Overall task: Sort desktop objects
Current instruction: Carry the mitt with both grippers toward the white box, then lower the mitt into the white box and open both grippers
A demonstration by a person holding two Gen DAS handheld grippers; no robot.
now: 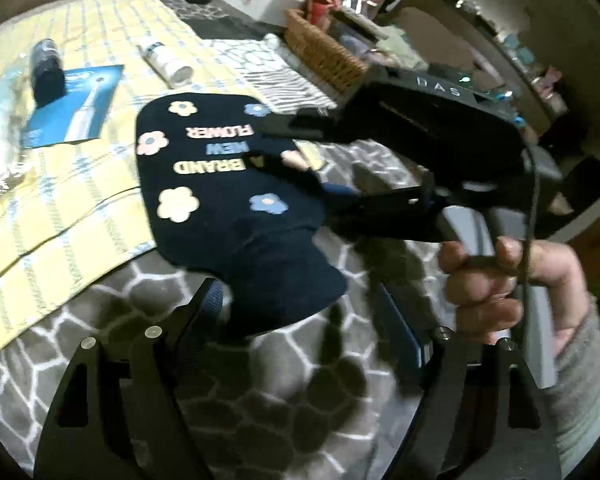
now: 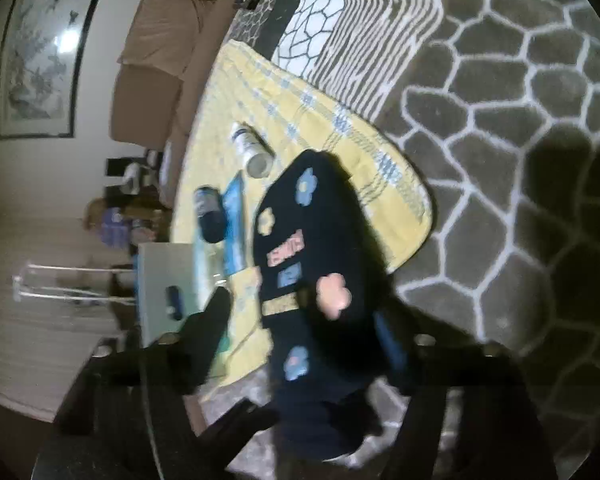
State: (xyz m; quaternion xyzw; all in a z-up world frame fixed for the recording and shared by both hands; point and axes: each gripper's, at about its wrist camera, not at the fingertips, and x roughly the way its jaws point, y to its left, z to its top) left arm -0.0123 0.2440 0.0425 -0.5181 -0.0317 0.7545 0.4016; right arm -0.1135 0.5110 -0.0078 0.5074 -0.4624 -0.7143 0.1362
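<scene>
The pouch (image 1: 228, 200), dark with flower patches, lies flat in the middle of the left wrist view, half on the yellow cloth (image 1: 80, 200) and half on the grey rug (image 1: 260, 400). Its narrow end points to 6 o'clock and comes between the fingers of the left gripper (image 1: 304, 312). These jaws stand wide open. The left finger is just beside the pouch edge, the right finger is well apart from it, and nothing is held.

The right gripper (image 1: 284, 152) comes in from 3 o'clock, carried by a hand (image 1: 496, 292), and its fingers reach over the 2 o'clock side of the pouch. In the right wrist view the pouch (image 2: 312, 240) lies between the fingers of the right gripper (image 2: 302, 320). The jaws are partly open. The finger at 4 o'clock is against the pouch, but a strip of cloth shows between the pouch and the finger at 8 o'clock, so there is no grip.

On the cloth, at 10 to 11 o'clock from the pouch in the left wrist view, lie a bottle (image 1: 168, 64), a can (image 1: 46, 72) and a blue box (image 1: 76, 108). A basket (image 1: 324, 52) stands at 1 o'clock.
</scene>
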